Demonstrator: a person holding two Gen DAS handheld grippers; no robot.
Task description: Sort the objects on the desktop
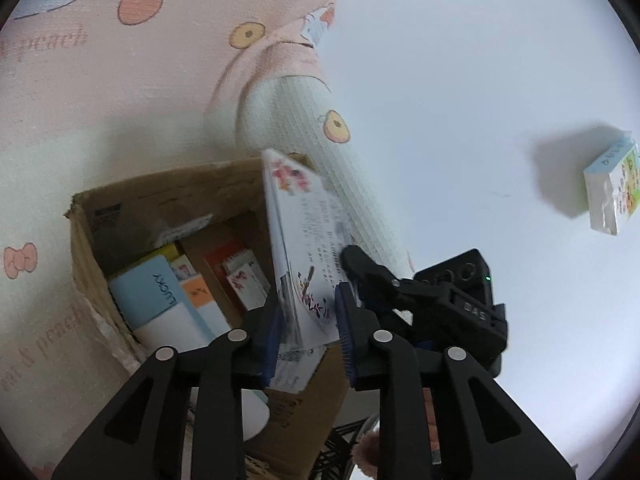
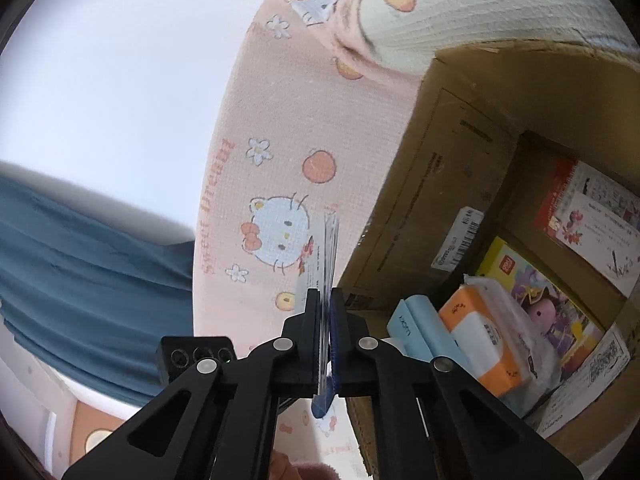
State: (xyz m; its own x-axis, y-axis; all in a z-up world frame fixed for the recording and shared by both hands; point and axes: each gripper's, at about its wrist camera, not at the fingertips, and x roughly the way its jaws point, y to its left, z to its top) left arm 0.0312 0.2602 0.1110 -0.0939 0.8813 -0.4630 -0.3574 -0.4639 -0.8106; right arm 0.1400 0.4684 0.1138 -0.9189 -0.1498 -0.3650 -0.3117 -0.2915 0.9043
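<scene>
Left wrist view: the left gripper (image 1: 306,320) stands partly open around a thin white booklet (image 1: 304,240) printed with red flowers and small text too fine to read, its pads seemingly not pressing; the right gripper (image 1: 352,258) nips the booklet's far edge, above the open cardboard box (image 1: 168,188); inside lies a pale blue notebook (image 1: 154,292) marked "LUCKY"; one small printed packet (image 1: 610,192) sits well apart on the white desk (image 1: 460,80). Right wrist view: the right gripper (image 2: 325,300) is closed tight on the booklet (image 2: 326,248), seen edge-on; the pink cloth (image 2: 280,120) reads "sweet dream"; in the box (image 2: 440,160) an orange-and-white tissue pack (image 2: 486,340) and one yellow carton (image 2: 548,296).
</scene>
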